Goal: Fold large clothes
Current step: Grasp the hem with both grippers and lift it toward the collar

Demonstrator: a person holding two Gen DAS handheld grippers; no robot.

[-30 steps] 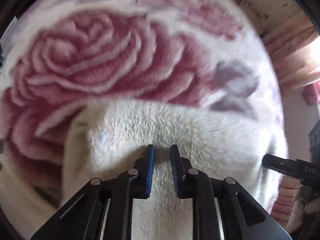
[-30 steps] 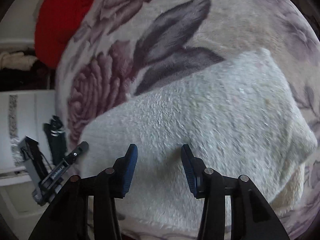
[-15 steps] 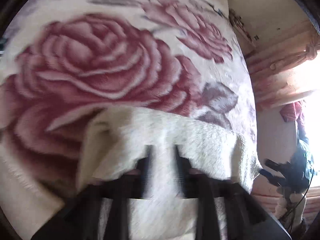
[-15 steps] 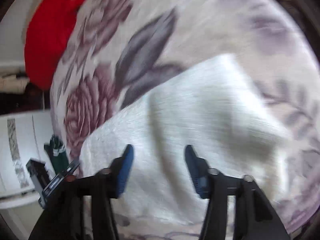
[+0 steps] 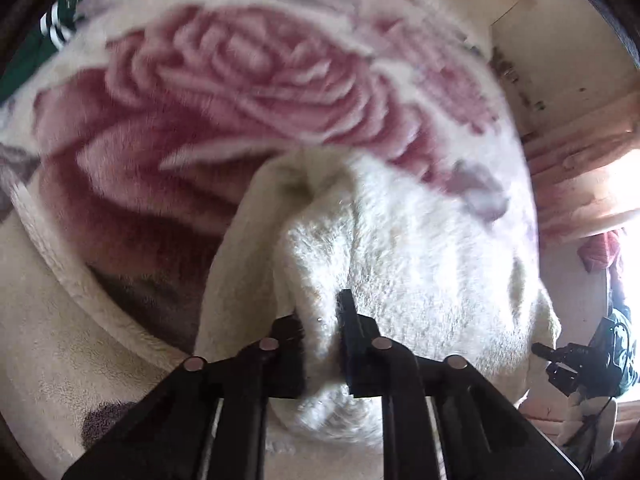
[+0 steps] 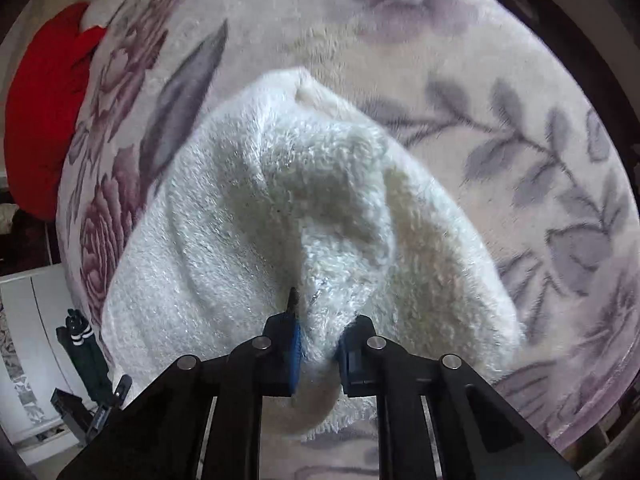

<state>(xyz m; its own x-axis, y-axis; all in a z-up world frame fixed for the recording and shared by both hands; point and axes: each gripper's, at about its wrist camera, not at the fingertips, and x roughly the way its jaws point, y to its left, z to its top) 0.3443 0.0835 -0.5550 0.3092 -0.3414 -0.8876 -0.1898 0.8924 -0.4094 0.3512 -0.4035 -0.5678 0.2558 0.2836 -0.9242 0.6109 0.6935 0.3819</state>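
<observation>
We see one fluffy white garment [image 5: 400, 248] on the rose blanket [image 5: 208, 92]. Both grippers just closed: L gripper [image 5: 320, 312] & R gripper [image 6: 316, 320] each pinch its pile. Only L view shows curtains [image 5: 580, 160]; only R view a tripod [image 6: 80, 340]. One red cloth [image 6: 44, 100]. No legible writing.

Each gripper was built of matte black plastic links. On the left gripper [image 5: 320, 316], 4 round silver rivet heads sat on the link arms, and its pads looked dark. The right gripper [image 6: 316, 320] also carried 4 silver rivets, and its finger pads [image 6: 296, 344] were bright blue.
</observation>
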